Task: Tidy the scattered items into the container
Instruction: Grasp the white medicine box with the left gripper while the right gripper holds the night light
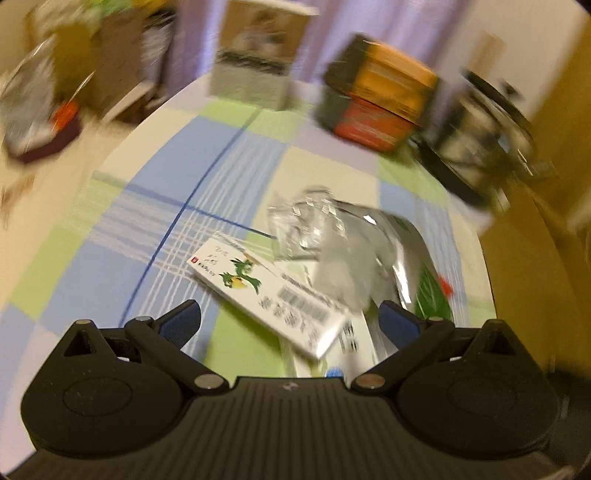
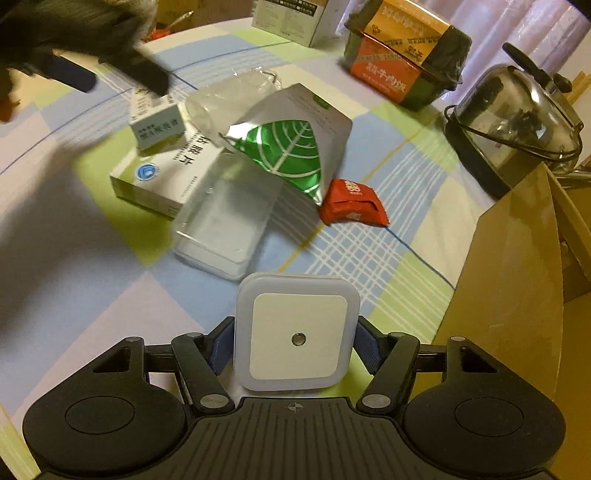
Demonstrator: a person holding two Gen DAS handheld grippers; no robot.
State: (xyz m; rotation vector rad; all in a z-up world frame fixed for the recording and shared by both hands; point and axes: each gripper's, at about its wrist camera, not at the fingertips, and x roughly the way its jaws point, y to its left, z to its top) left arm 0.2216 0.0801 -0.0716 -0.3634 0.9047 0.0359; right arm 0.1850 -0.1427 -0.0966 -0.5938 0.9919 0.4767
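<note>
My right gripper [image 2: 295, 343] is shut on a white square night light [image 2: 297, 332], held low over the checked tablecloth. My left gripper [image 1: 290, 321] is open, its fingers on either side of a small white box with a green print [image 1: 266, 288], not closed on it. From the right wrist view, the left gripper [image 2: 114, 79] is a blur over that small box [image 2: 157, 125]. The pile also holds a larger white box [image 2: 162, 177], a silver and green pouch [image 2: 291, 147], a clear plastic case [image 2: 225, 221] and a red packet [image 2: 352, 203]. A cardboard container [image 2: 517, 258] stands at the right.
A pot with a glass lid [image 2: 517, 122] sits behind the cardboard container. Stacked orange and red food boxes in a black bag [image 2: 402, 55] and a white carton [image 2: 291, 18] stand at the far side. Crumpled clear plastic [image 2: 229, 99] lies behind the pouch. The left wrist view is motion-blurred.
</note>
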